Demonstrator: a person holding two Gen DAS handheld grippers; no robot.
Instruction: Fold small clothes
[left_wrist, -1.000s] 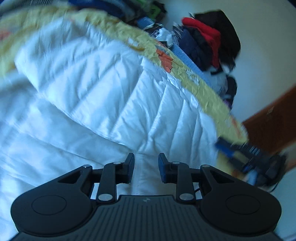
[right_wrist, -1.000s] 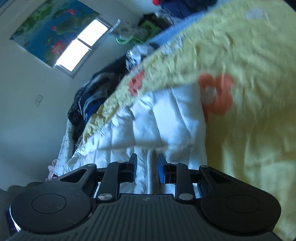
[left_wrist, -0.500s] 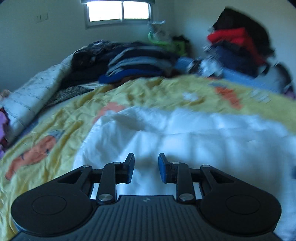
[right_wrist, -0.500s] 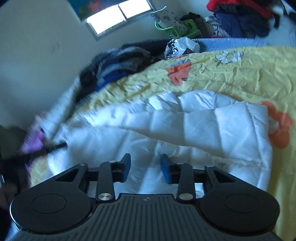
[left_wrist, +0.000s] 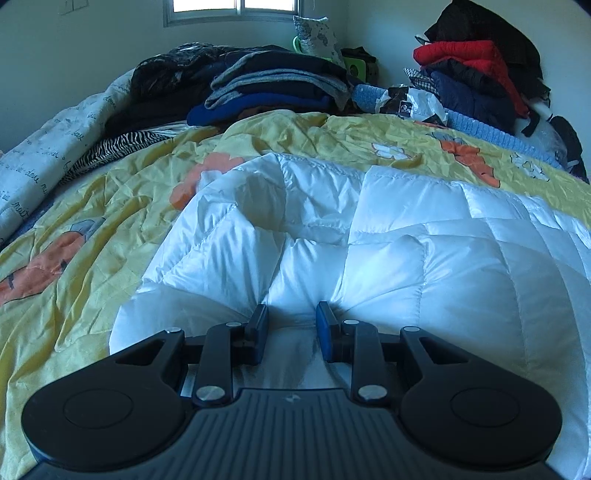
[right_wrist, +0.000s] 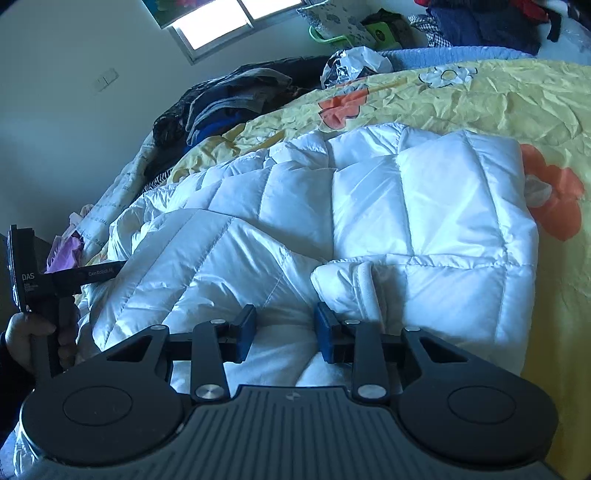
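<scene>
A white quilted puffer jacket lies spread on the yellow flowered bedsheet. My left gripper sits at the jacket's near edge. Its jaws stand narrow, the fabric bunches between them and creases run into the pads. In the right wrist view the jacket lies partly folded, with a sleeve cuff near my right gripper. The right jaws stand apart and are closing, with white lining between them that the pads do not press. A hand holds the left gripper at the jacket's left edge.
Stacks of folded dark clothes sit at the head of the bed. A heap of red and navy garments is at the far right. A white quilt with writing lies along the left side, and a window is behind.
Both views swung from tilted to nearly level as the hands came down to the bed. The right jaws, narrow a second ago, have widened. The left jaws kept the same gap.
</scene>
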